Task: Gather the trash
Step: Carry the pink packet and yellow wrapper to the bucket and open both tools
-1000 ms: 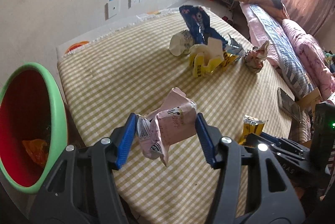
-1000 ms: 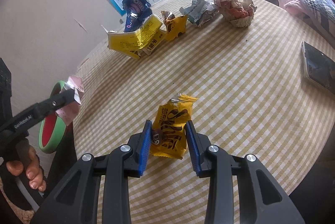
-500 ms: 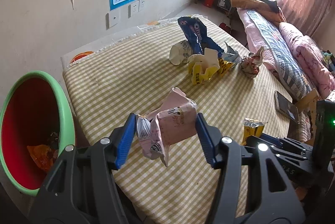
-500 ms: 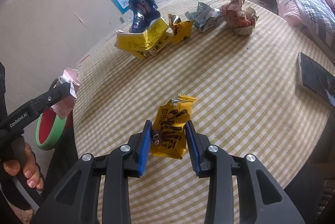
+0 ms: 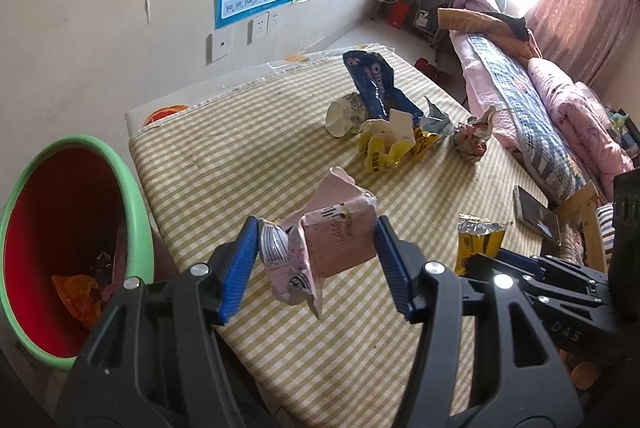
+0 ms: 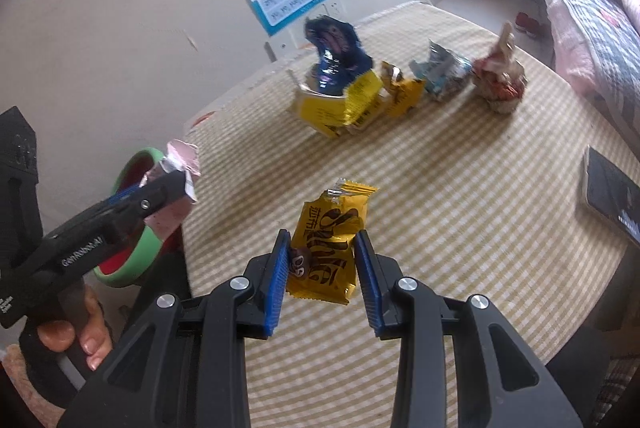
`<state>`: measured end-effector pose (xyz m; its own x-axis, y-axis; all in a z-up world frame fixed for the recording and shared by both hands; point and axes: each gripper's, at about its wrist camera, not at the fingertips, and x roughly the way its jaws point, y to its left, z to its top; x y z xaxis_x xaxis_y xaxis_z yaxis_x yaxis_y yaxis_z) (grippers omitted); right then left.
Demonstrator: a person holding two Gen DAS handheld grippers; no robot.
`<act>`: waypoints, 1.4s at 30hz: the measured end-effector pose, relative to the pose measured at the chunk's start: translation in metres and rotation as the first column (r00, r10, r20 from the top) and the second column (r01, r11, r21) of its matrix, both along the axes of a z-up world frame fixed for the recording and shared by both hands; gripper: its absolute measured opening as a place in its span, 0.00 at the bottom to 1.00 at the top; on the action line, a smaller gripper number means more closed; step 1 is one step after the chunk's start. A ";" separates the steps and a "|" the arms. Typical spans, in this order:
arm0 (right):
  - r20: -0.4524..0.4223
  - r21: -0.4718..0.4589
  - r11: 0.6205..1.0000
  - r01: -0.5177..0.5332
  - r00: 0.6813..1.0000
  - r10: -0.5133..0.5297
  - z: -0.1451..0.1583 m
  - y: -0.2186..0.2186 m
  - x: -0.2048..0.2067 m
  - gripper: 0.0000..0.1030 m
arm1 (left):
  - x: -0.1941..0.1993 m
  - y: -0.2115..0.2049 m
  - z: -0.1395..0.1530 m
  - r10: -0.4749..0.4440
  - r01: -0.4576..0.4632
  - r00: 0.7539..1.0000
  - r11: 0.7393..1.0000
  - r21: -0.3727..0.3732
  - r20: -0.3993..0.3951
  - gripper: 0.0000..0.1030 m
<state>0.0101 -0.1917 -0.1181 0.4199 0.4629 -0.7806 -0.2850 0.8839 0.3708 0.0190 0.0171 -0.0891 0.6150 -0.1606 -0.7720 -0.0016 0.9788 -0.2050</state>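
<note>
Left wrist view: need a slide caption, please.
Left gripper holds a crumpled pink wrapper near the green-rimmed bin.

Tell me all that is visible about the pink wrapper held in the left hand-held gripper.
The pink wrapper is crumpled, thin packaging, pale pink with small dark print and a black-and-white striped patch on its left side. The left hand-held gripper is shut on it, one blue pad pressing each side. It hangs above the near edge of the checked tablecloth, with a torn tip pointing down, and touches nothing else. The green-rimmed red bin stands lower, to its left.
</note>
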 end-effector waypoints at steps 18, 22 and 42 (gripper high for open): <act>0.017 -0.035 0.995 -0.093 0.995 0.094 0.012 0.052 0.002 0.33 | -0.021 0.044 0.001 0.091 -0.092 0.995 0.996 0.013 0.029 0.55; 0.016 -0.042 0.993 -0.112 0.994 0.112 0.013 0.061 0.000 0.33 | -0.025 0.053 0.001 0.114 -0.115 0.993 0.993 0.011 0.036 0.55; 0.053 -0.051 0.957 -0.286 0.956 0.289 0.028 0.156 0.009 0.33 | -0.057 0.133 0.007 0.306 -0.309 0.949 0.951 0.030 0.076 0.56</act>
<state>0.0193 -0.0353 -0.0903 0.3198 0.5382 -0.7798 -0.5498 0.7757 0.3098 -0.0378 0.1505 -0.0820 0.6820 0.0751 -0.7275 -0.2906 0.9406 -0.1753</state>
